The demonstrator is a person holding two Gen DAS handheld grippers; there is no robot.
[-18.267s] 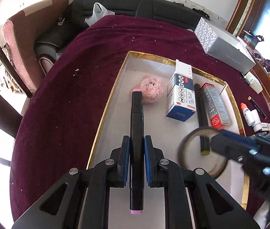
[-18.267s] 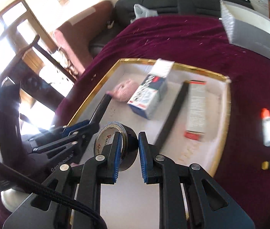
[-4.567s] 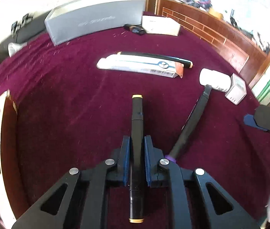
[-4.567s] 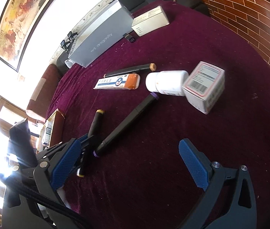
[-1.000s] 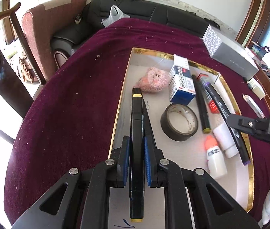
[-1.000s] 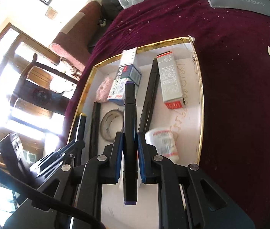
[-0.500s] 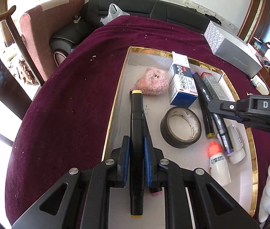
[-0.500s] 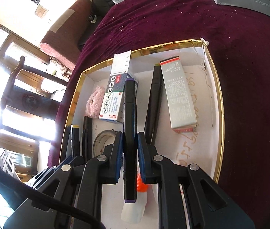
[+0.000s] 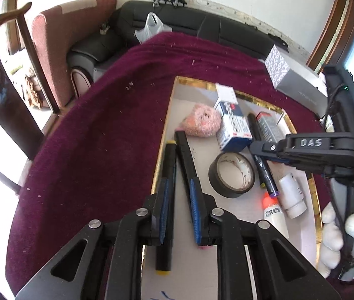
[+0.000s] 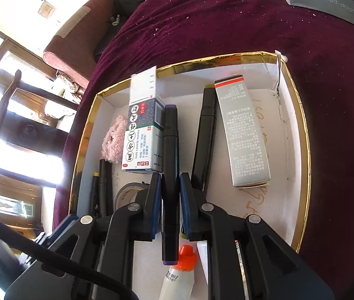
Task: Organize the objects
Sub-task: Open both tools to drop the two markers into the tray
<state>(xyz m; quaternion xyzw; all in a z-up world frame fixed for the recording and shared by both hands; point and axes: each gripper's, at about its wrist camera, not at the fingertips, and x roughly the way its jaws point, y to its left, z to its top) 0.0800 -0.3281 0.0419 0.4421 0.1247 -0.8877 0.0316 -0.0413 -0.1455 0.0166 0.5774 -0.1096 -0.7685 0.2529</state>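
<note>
Markers: two are in play — a yellow-capped marker [image 9: 167,200] under the left gripper and a purple-capped marker [image 10: 170,175] between the right gripper's pads.
Left gripper [image 9: 179,210]: jaws parted, blue pads well apart; the yellow-capped marker lies loose in the gap, close to the left pad, along the tray's left wall.
Right gripper [image 10: 170,200]: pads drawn in either side of the purple-capped marker, slim gaps showing — I cannot tell whether they grip it or have just let go.
Tray [image 9: 203,85]: shallow white box with a gold rim, sitting on the maroon tablecloth [image 9: 97,135].
Pink-capped marker [image 9: 188,165]: lies in the tray just right of the yellow-capped one, its far end near the pink fluffy ball [image 9: 200,121].
Tape roll [image 9: 232,175]: black, flat on the tray floor, between the left-side markers and the purple-capped marker.
Blue-and-white box [image 10: 143,140]: beside the fluffy ball, top flap open; the purple-capped marker runs along its right side.
Grey carton [image 10: 245,135]: red band on the far end, lying lengthwise towards the tray's right side, with another black marker [image 10: 205,140] just left of it.
Dropper bottle [image 10: 180,272]: orange cap, at the near end of the purple-capped marker.
White bottle [image 9: 290,195]: lying in the tray next to the dropper bottle.
Outside the tray: long grey box [image 9: 297,85] on the cloth at the far right.
</note>
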